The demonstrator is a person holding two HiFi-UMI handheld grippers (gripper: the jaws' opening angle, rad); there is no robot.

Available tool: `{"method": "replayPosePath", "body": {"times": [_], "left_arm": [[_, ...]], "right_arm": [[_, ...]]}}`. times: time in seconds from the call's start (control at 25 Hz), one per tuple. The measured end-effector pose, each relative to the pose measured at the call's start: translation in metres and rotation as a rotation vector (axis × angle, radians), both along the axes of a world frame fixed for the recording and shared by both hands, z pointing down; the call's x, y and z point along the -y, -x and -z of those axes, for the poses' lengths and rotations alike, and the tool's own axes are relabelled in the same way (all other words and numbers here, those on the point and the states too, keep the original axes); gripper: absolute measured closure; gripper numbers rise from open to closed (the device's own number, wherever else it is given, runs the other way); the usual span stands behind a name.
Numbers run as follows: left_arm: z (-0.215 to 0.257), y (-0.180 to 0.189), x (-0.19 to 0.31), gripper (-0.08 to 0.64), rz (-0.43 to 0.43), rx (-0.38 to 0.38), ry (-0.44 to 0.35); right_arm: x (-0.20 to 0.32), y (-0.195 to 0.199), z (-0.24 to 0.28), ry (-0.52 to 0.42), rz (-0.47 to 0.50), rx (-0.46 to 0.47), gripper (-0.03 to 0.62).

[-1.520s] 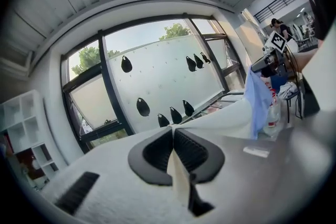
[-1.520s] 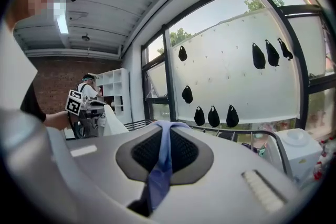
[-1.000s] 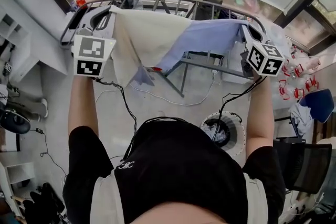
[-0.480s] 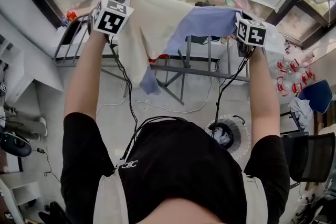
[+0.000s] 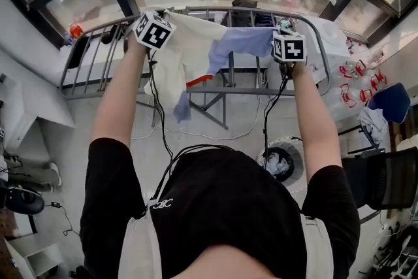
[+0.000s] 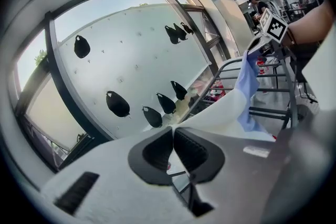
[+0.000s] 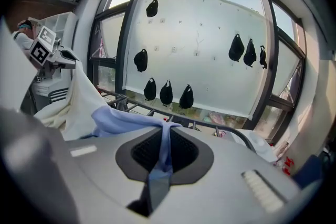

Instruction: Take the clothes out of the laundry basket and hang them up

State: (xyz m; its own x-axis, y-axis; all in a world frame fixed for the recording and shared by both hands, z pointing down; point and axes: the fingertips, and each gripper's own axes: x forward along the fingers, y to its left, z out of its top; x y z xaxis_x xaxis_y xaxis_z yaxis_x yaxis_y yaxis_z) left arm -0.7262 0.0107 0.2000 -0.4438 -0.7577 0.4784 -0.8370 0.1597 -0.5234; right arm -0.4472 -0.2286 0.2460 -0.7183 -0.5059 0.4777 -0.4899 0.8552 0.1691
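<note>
over the drying rack (image 5: 243, 92) both arms reach out long and nearly straight, and between them hangs the garment (image 5: 183, 52), a cream cloth with a light blue part. the left arm (image 5: 117, 108) angles up to the rack's left half, its hand behind the marker cube. the right arm (image 5: 312, 121) runs up to the rack's right half, ending just short of the curved top rail. both tools point forward and slightly down toward the rails.

left gripper (image 6: 172, 140): jaws pressed together, and the cream edge of the garment comes away right at their tips, so it is pinching that edge. right gripper (image 7: 161, 150): jaws closed on a fold of the blue cloth, which runs down between the dark pads and out below them. from there the blue part stretches left across the rack toward the cream part. the garment hangs spread above the rack's bars, sagging in the middle, with a blue corner and a strip of red trim dropping below the rack's cross bar. whether it touches the rails cannot be told.

below the rack's right side, on the floor by the person's right elbow, stands the laundry basket (image 5: 295, 148), round, white and perforated. inside it lies a small heap of clothes (image 5: 277, 166), pale blue and white against the dark bottom.
</note>
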Motion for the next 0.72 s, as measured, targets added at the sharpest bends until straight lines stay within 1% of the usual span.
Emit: {"method": "replayPosePath", "body": {"times": [0.16,0.28,0.48,0.6,0.68,0.72], "left_arm": [[-0.042,-0.007,0.008,0.551,-0.031,-0.024,0.051],[-0.075,-0.015,0.008,0.549,-0.060,-0.035,0.108],[-0.123,-0.027,0.001,0.548,-0.093,-0.087,0.186],[-0.141,-0.027,-0.004,0.548,-0.094,-0.109,0.214],[-0.146,-0.027,-0.005,0.544,-0.096,-0.119,0.210],[-0.146,-0.027,-0.005,0.515,-0.099,-0.121,0.201]], "right_arm": [[-0.008,-0.002,-0.033,0.047,0.011,-0.054,0.568],[-0.014,-0.004,-0.056,0.079,0.011,-0.090,0.566],[-0.024,-0.008,-0.088,0.104,0.035,-0.171,0.566],[-0.026,-0.011,-0.101,0.128,0.028,-0.180,0.566],[-0.027,-0.011,-0.104,0.140,0.034,-0.170,0.563],[-0.029,-0.010,-0.105,0.146,0.045,-0.163,0.544]]}}
